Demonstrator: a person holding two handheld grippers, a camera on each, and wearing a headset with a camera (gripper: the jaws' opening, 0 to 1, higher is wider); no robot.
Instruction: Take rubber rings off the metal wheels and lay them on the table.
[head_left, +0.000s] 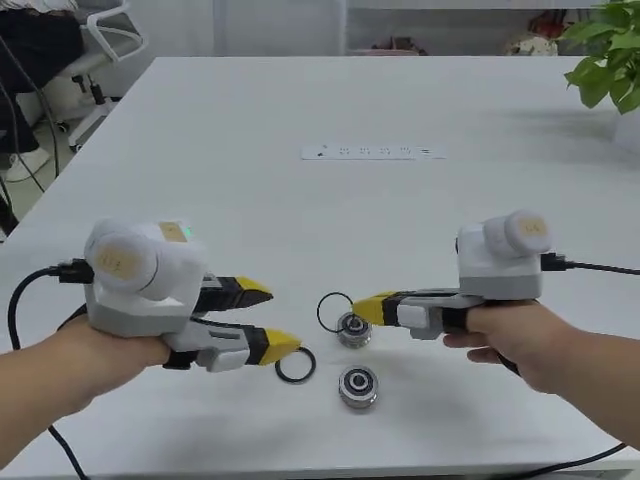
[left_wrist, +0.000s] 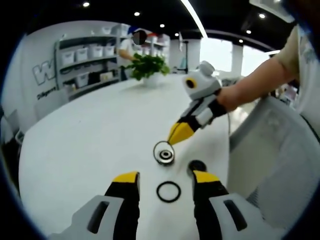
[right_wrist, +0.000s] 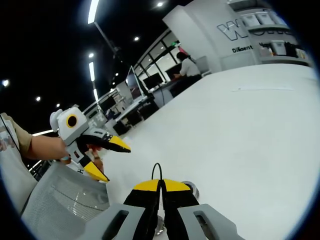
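you're on the second pull. your right gripper (head_left: 368, 308) has its jaws pinched shut on a ring (head_left: 319, 311) standing just left of the far wheel (head_left: 354, 330). i can't tell whether its lower edge is free of that wheel. a loose ring (head_left: 279, 367) lies flat on the table (head_left: 400, 220) just off your left gripper (head_left: 268, 318), whose jaws stand wide and empty. the near wheel (head_left: 358, 387) sits just beside the far one, and i can't tell if it wears a ring.

next, i judge, draw the ring up and clear, then lay it on bare table.

both wheels lie flat, axles up. the pinched ring stands tilted on edge, its loop reaching from the jaw tips toward your left gripper. being round, it has no real long axis.
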